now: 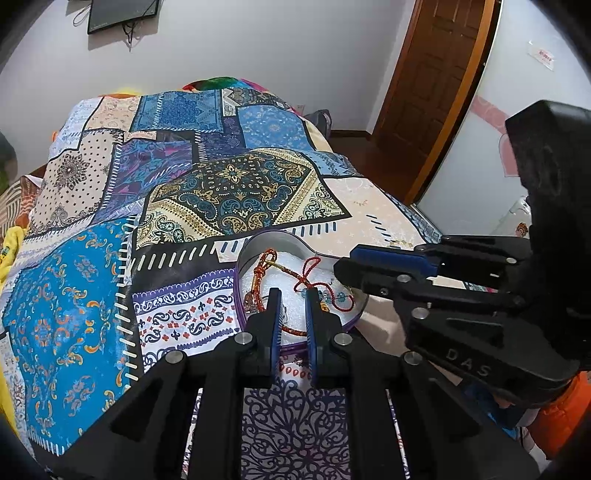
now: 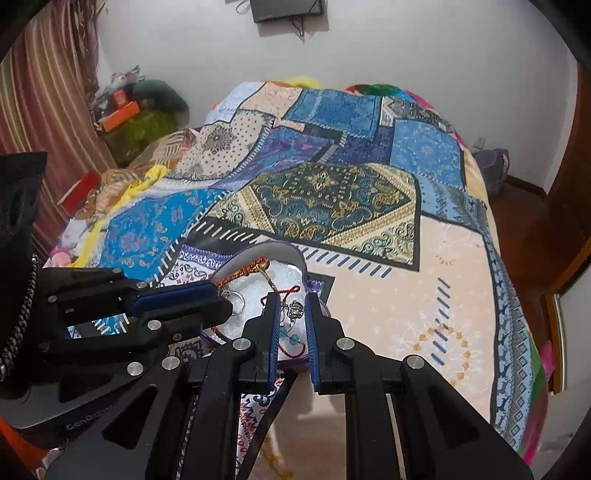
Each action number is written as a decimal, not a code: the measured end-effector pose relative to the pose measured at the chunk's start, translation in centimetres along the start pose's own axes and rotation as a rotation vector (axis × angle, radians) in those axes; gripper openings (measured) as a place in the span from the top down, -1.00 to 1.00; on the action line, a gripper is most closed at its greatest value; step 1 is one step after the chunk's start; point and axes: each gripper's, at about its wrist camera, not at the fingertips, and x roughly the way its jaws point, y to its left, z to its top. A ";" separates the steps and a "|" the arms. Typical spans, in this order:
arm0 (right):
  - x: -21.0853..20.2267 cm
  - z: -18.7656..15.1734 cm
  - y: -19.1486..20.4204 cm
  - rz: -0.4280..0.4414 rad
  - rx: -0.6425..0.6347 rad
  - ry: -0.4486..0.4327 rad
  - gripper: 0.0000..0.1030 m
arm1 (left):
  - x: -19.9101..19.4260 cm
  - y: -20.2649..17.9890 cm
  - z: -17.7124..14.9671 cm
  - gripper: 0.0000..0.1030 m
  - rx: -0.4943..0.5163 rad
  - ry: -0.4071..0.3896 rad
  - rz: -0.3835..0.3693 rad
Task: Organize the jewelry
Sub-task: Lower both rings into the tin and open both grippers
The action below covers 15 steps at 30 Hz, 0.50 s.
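Our left tongs [image 1: 293, 295] and right tongs [image 2: 291, 301] both hover parted over the heart-shaped tin [image 1: 258, 243], grasping nothing. It sits at the bed [image 1: 229, 192] edge, likely for easy reach. Inside, the red beaded cord [image 1: 295, 271], blue-bead string [image 2: 290, 336] and silver ring [image 2: 238, 301] lie tangled, awaiting sorting.

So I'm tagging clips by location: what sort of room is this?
Most likely a bedroom: a bed under a patchwork bedspread, a wooden door and a wall-mounted screen. The jewelry tin sits on the bed.
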 end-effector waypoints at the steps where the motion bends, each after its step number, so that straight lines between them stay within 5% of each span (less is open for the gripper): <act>1: 0.0 0.0 0.0 -0.002 0.002 0.001 0.77 | -0.2 0.0 0.0 0.81 -0.001 -0.004 0.001; 15: 0.0 -0.3 0.7 -0.068 -0.041 0.005 0.72 | -2.0 1.0 -0.3 0.81 -0.024 -0.033 0.025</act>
